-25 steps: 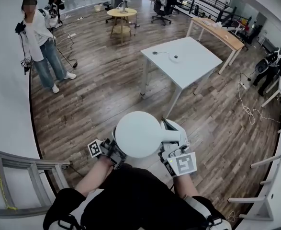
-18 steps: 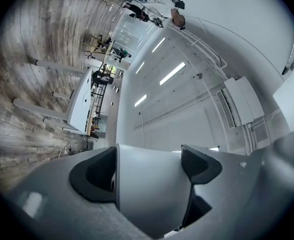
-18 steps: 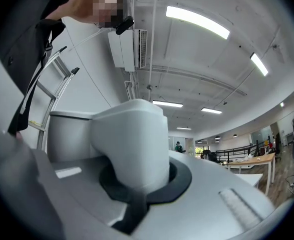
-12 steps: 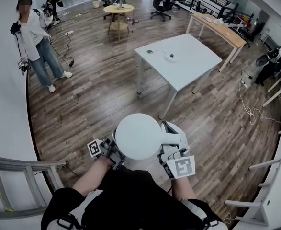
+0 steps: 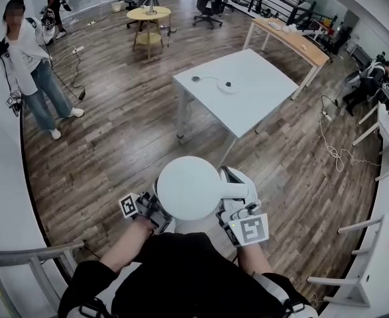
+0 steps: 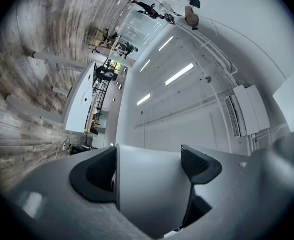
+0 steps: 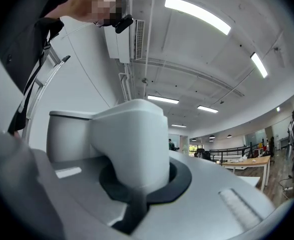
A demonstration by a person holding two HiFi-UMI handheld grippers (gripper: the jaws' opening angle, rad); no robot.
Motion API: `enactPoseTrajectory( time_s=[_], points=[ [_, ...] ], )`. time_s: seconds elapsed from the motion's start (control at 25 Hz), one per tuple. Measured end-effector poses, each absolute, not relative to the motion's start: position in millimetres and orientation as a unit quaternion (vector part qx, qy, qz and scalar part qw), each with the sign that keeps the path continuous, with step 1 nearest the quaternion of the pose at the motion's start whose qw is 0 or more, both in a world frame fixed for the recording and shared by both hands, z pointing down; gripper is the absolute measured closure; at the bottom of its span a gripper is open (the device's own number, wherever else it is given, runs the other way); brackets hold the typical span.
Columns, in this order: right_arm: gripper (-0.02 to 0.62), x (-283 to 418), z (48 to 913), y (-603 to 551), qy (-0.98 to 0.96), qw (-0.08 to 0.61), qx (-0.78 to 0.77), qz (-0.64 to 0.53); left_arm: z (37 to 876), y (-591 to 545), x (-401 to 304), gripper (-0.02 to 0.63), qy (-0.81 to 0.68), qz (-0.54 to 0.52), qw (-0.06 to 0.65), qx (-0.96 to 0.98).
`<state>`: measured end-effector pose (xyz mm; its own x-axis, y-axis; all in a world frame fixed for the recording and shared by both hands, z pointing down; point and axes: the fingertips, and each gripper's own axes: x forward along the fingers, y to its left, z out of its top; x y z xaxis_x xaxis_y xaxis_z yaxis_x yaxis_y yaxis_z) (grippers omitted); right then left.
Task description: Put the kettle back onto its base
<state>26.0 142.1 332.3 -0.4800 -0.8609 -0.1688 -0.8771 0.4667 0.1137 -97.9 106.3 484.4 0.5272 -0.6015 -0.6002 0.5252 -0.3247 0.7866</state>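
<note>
Here is the white kettle, up in the air right in front of the person's chest, lid toward the head camera, held from both sides. The left gripper clamps the round body: in its own view the pale wall of the kettle fills the gap and the dark pads sit tight against it on either side. The right gripper is on the other flank, jaws pressed together on the kettle's handle, which rises straight out of the grip with the body just behind it. Ahead, across the wooden floor, stands the white counter, and on it the small round base with its cord. Kettle and base are well apart. Off to the left, a person stands beside the wall.
</note>
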Motion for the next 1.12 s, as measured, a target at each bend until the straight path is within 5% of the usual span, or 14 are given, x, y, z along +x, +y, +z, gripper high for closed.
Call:
enactPoseTrajectory(
  time_s=[1.12],
  points=[
    [0.595,25.1,358.7,-53.5,0.848,0.038,-0.522,0.076,504.2,-88.2,-106.6,0.195,-0.034,-0.462,0.602,0.650]
  ],
)
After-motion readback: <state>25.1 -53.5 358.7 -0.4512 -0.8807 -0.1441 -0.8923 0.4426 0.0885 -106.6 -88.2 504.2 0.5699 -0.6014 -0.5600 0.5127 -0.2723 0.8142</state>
